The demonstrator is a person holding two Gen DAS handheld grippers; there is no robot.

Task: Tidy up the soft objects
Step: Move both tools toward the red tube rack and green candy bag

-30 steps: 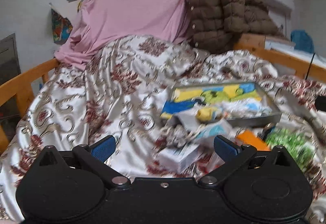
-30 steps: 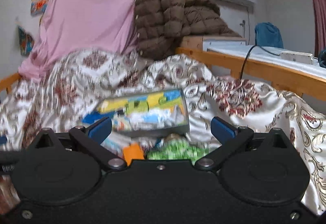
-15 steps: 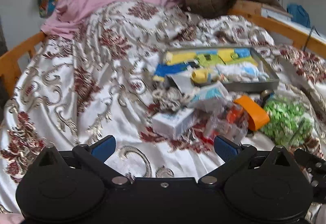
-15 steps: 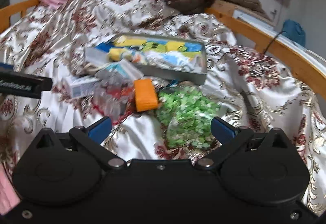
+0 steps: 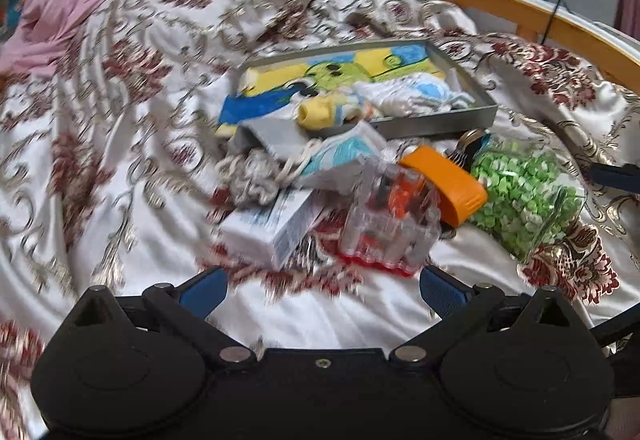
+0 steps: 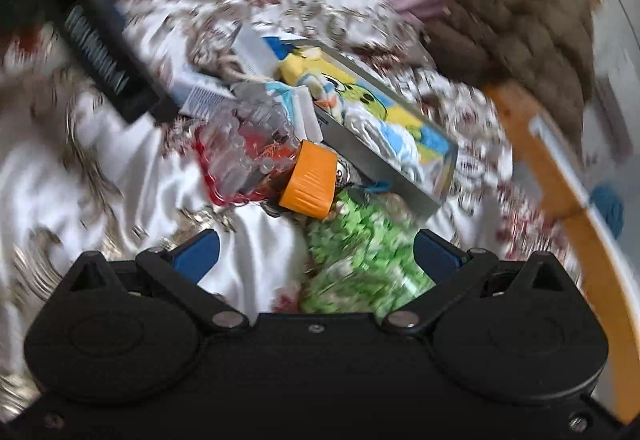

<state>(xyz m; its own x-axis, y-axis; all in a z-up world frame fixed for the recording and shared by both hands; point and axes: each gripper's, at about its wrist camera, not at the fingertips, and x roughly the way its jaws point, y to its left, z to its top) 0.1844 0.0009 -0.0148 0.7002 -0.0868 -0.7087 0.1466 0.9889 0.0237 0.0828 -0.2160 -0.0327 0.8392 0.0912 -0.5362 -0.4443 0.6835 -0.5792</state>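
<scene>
Early stage, by my read. Landmark: grey tray on the patterned bedspread. Already inside the tray: a yellow/blue/green cartoon cloth lining the bottom, a white-and-blue bundle and a small yellow plush piece at its near-left corner. Still outside, in a heap just in front of the tray: grey-white knotted fabric, a light-blue pouch with cord, a white carton, a clear plastic container with red/orange contents and its orange lid, and a clear bag of green bits off the tray's near-right corner. Left gripper has jaws spread wide, holding nothing, hovering short of the carton and clear container. Right gripper is also spread and empty, low over the green bag, which sits partly between its fingers; heavy blur, contact unclear. So most sorting remains: soft pieces in the heap aren't yet picked.
</scene>
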